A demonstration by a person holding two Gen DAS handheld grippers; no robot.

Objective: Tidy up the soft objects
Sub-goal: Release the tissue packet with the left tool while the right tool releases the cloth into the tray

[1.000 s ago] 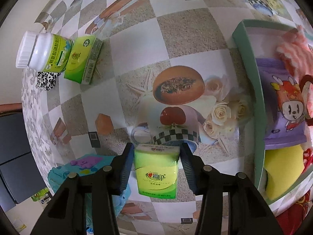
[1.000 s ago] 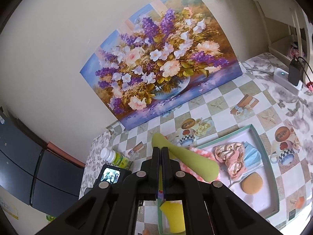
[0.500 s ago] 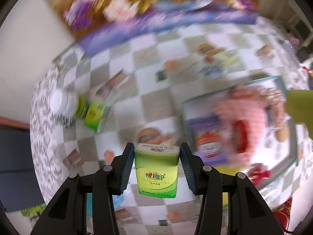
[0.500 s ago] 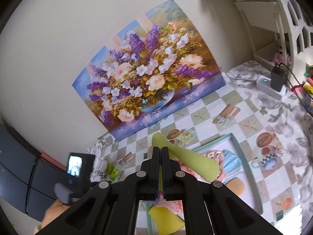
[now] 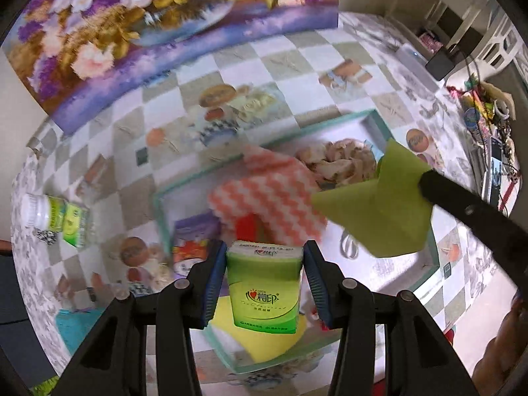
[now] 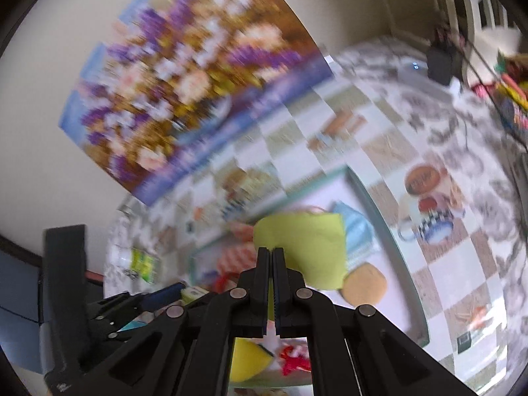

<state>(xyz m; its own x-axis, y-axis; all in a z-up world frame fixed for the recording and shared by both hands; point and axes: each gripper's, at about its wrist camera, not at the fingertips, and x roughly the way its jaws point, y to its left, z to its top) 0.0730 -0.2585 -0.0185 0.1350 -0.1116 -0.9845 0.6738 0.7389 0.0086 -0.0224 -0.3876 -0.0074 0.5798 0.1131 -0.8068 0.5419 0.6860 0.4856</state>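
My left gripper (image 5: 264,274) is shut on a green tissue pack (image 5: 265,288), held in the air over the near end of the teal-rimmed tray (image 5: 211,173). My right gripper (image 6: 271,260) is shut on a lime green cloth (image 6: 310,247), which also hangs over the tray's right side as the green cloth (image 5: 379,211) in the left wrist view. In the tray lie a pink-and-white zigzag cloth (image 5: 264,204), a purple cartoon pouch (image 5: 194,241), a crumpled beige-pink fabric (image 5: 340,161), a yellow pad (image 5: 260,340), a blue mask (image 6: 354,231) and a tan round puff (image 6: 364,283).
A white-capped bottle (image 5: 39,211) and a green box (image 5: 77,227) lie on the checked tablecloth at the left. A flower painting (image 5: 158,23) leans on the wall behind. A power strip and plug (image 5: 429,59) sit far right. A teal item (image 5: 76,326) lies near left.
The left gripper rose and swung with the tissue pack from the open tablecloth to above the tray. The right gripper dropped towards the tray with the green cloth, which now hangs lower.
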